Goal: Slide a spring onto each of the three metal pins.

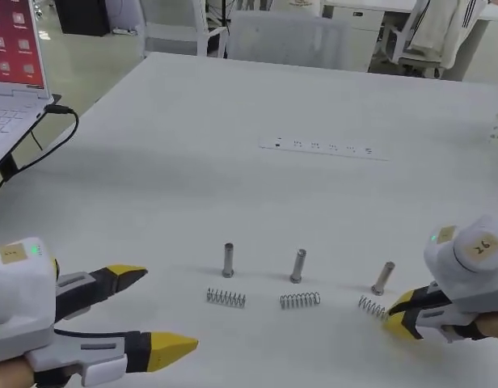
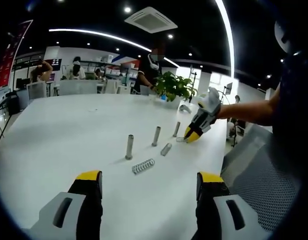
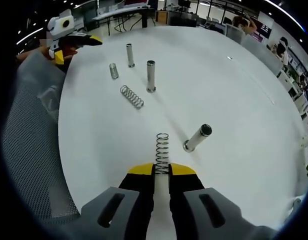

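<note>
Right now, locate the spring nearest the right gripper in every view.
Head view: spring lower right, at the right gripper tips.
Left gripper view: spring right of centre, far off.
Right gripper view: spring bottom centre, between the jaws.
Shared landmark: the pin beside it.

Both tongs have white-and-grey plastic bodies, black jaws and pointed yellow tips. The left tongs [image 1: 168,308] carry a small yellowish label and a green light on the white housing. The right tongs [image 1: 393,314] bear a pale tag with dark characters beside a green light.
</note>
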Available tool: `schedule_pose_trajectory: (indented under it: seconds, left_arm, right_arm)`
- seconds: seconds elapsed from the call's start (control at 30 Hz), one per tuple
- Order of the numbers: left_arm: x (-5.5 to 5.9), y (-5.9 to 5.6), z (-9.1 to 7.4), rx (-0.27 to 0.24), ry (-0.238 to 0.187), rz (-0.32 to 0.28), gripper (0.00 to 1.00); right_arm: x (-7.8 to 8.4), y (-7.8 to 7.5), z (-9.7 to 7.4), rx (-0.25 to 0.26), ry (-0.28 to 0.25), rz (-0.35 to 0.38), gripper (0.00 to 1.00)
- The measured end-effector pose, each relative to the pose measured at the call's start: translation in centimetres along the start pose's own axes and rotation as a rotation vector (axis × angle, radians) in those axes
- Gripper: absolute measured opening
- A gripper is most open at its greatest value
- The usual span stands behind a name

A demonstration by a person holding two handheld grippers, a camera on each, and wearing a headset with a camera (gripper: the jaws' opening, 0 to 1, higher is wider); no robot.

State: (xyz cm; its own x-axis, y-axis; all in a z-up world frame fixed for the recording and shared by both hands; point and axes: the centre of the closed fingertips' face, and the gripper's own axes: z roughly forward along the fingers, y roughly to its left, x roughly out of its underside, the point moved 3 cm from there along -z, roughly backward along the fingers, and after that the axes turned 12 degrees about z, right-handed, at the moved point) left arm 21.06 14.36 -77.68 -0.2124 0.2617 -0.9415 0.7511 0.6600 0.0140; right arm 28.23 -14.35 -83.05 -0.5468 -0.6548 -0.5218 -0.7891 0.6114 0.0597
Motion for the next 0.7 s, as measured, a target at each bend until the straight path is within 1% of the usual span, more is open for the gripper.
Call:
schedule_pose_trajectory:
  seconds: [0.1, 0.3, 0.37, 0.53, 0.7]
  left_arm:
    - [0.0, -0.2, 0.1, 0.014, 0.005, 0.004, 0.71]
    - [-0.2, -0.6, 0.3, 0.045, 0.018, 0.023, 0.7]
    - [-0.2, -0.8, 0.4, 0.063, 0.026, 0.033, 0.69]
    - [0.0, -0.6, 0.4, 0.083, 0.05, 0.054, 0.66]
    - [-0.2, -0.6, 0.6, 0.094, 0.056, 0.068, 0.65]
  right_arm:
    - [0.0, 0.2, -0.2, -0.001, -0.001, -0.003, 0.08]
    - [-0.1, 1.0, -0.3, -0.017, 0.005, -0.007, 0.08]
    - [-0.2, 1.4, -0.4, -0.025, 0.004, -0.011, 0.08]
    - [-0.7, 2.3, -0.7, -0.04, 0.004, -0.026, 0.08]
    - [-1.2, 3.0, -0.8, -0.057, 0.001, -0.036, 0.08]
